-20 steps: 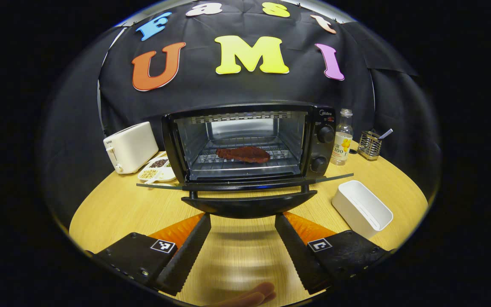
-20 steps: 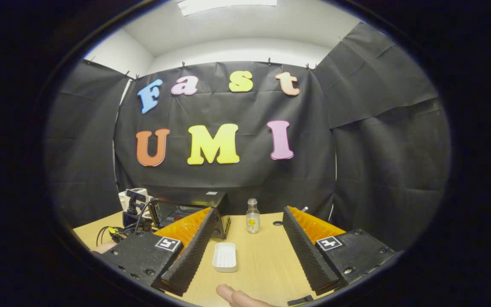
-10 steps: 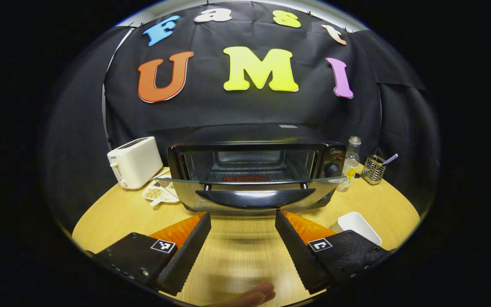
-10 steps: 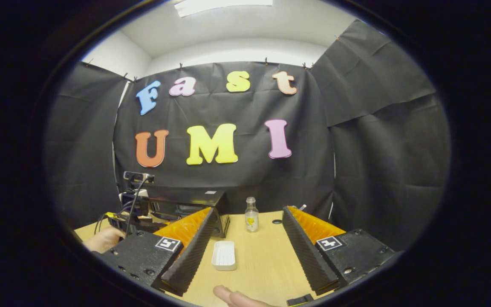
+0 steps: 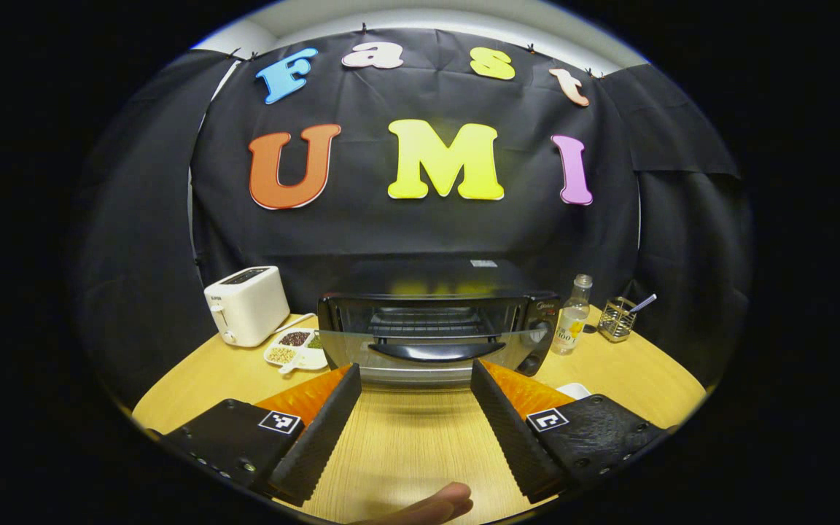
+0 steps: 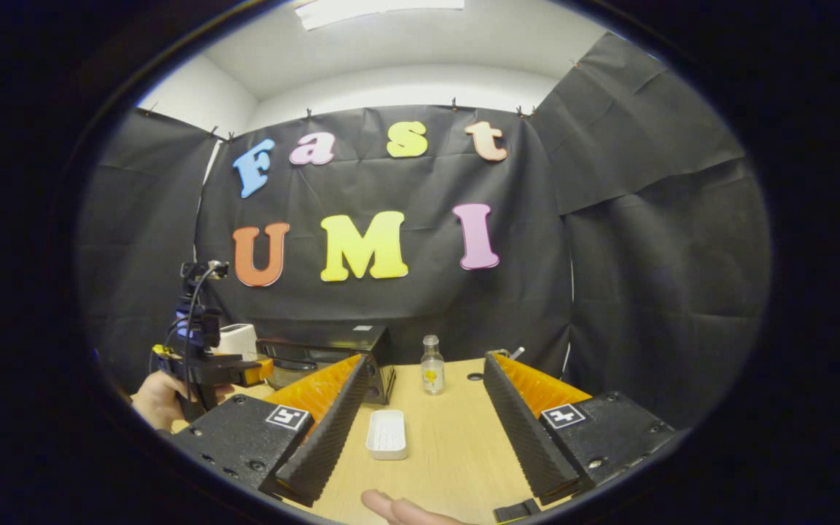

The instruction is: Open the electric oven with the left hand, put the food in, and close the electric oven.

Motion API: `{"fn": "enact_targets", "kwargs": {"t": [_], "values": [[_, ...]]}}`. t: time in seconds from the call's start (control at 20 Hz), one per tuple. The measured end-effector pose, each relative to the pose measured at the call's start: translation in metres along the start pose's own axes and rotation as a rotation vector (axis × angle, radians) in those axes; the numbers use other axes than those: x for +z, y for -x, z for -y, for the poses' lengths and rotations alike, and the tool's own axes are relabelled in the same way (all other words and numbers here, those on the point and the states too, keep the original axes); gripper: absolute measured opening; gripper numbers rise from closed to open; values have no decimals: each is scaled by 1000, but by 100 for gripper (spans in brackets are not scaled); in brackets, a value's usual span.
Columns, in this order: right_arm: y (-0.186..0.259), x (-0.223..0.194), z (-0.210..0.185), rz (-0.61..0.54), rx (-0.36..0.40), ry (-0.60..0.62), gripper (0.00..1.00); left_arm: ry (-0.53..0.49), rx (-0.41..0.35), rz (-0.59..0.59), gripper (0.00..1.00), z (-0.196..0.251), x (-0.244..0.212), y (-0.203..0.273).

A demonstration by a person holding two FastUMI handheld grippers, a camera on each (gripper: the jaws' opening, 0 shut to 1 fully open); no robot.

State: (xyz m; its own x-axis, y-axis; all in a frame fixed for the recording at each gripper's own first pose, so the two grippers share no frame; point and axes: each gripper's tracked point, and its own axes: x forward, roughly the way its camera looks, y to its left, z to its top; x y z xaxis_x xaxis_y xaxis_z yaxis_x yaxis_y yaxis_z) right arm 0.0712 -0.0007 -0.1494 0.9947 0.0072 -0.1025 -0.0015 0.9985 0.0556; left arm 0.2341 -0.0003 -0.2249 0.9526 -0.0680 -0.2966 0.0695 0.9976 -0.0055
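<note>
The black electric oven [image 5: 434,328] stands at the middle of the wooden table [image 5: 405,445]. Its glass door, with a curved handle [image 5: 434,351], is swung up and leans slightly out at the top. I cannot make out the food behind the glass. My left gripper [image 5: 415,366] is open and empty, a short way in front of the door and touching nothing. In the right gripper view a hand holds that left gripper [image 6: 205,361] raised before the oven [image 6: 332,357]. My right gripper [image 6: 424,359] is open and empty above the table.
A white toaster [image 5: 245,315] and a divided dish of beans [image 5: 296,350] sit left of the oven. On its right are a small bottle [image 5: 573,321] and a wire holder [image 5: 617,319]. A white tray [image 6: 386,434] lies on the table nearer my right gripper.
The oven door has swung up from lying flat open to almost shut, hiding the brown food on the rack. My left gripper has risen and drawn back. The right gripper has barely moved.
</note>
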Motion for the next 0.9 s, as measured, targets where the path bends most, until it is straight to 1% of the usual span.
{"fn": "enact_targets", "kwargs": {"t": [0.1, 0.2, 0.25, 0.3, 0.35, 0.4, 0.45, 0.5, 0.55, 0.6, 0.65, 0.7, 0.75, 0.9], "values": [[0, 2, -2, 2, 0, 1, 100, -32, -4, -12, 96, -2, -4, -3], [0, -1, -5, -8, 8, 5, 100, -38, 10, -64, 96, -5, -22, -20], [-2, -2, -7, -10, 13, 2, 96, -29, 8, -95, 97, -3, -33, -29], [-3, -2, -7, -13, 17, -1, 96, -25, 12, -111, 97, -4, -39, -39], [-8, -4, -6, -14, 17, -1, 100, -27, 22, -118, 97, -8, -42, -49], [-11, -4, -3, -13, 14, 1, 96, -26, 32, -123, 97, -13, -43, -58], [-14, -3, -1, -7, 12, 2, 100, -18, 28, -130, 97, -12, -43, -65], [-18, -3, 1, -3, 11, 4, 100, 0, 11, -108, 97, -7, -39, -69], [-21, -4, 3, -1, 9, 3, 96, 9, 13, -98, 96, -9, -32, -78], [-25, -5, 5, -2, 7, 1, 100, 15, 25, -97, 96, -12, -28, -83], [-31, -7, 6, -7, 4, -2, 96, 23, 34, -112, 96, -14, -29, -87], [-35, -11, 8, -15, 2, -4, 96, 34, 37, -123, 96, -14, -30, -89], [-38, -14, 10, -23, 2, -7, 100, 45, 36, -122, 96, -14, -28, -88], [-39, -20, 9, -44, 15, -15, 100, 49, 34, -104, 96, -14, -18, -69]]}}
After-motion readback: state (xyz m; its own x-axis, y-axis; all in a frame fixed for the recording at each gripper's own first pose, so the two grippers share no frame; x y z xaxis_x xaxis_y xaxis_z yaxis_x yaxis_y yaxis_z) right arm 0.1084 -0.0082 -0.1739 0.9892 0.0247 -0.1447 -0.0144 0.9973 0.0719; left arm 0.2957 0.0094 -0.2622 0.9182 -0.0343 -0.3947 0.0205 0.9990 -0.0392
